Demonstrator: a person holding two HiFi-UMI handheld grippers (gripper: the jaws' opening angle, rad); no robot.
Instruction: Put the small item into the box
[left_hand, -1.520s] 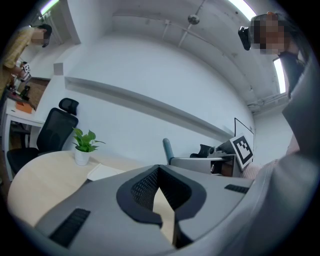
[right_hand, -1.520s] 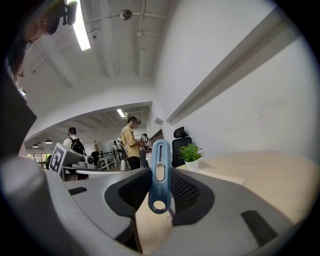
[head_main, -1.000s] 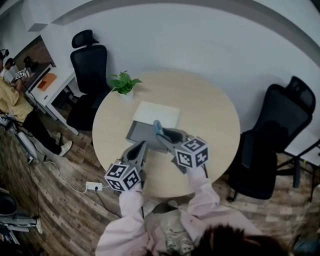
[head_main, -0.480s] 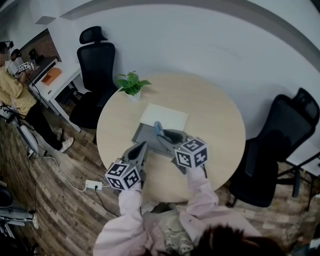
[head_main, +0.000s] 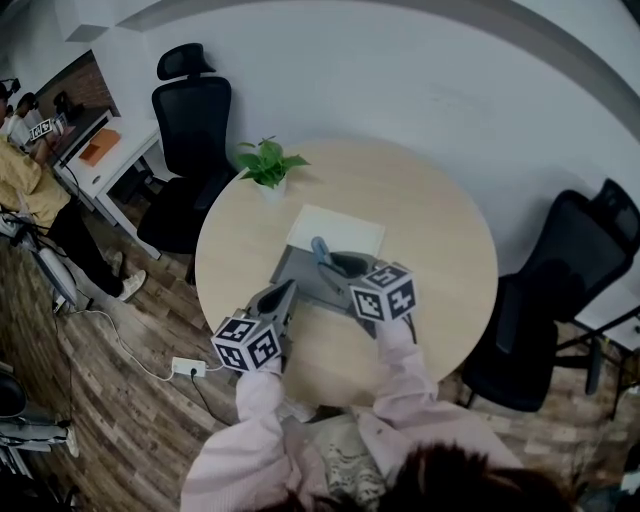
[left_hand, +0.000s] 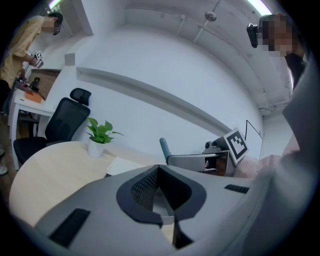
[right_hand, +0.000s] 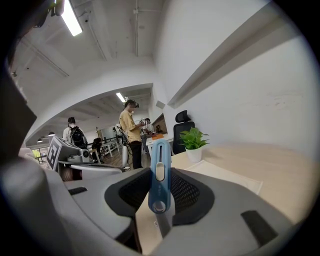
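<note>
A grey open box (head_main: 296, 268) lies on the round wooden table (head_main: 430, 240), with its white lid (head_main: 335, 230) just behind it. My right gripper (head_main: 326, 262) is shut on a blue utility knife (head_main: 319, 249) and holds it upright over the box. The knife (right_hand: 160, 180) stands between the pads of the right gripper (right_hand: 160, 202). My left gripper (head_main: 285, 293) is at the box's near left edge. In the left gripper view, the left gripper (left_hand: 161, 202) is closed on a thin grey box wall (left_hand: 159, 200).
A potted plant (head_main: 268, 165) stands at the table's far left rim. Black office chairs stand at the back left (head_main: 190, 110) and at the right (head_main: 570, 270). People work at a desk (head_main: 95, 150) far left. A power strip (head_main: 188, 371) lies on the floor.
The head view has shifted a little. Both grippers stay at the box, the knife still upright in the right one.
</note>
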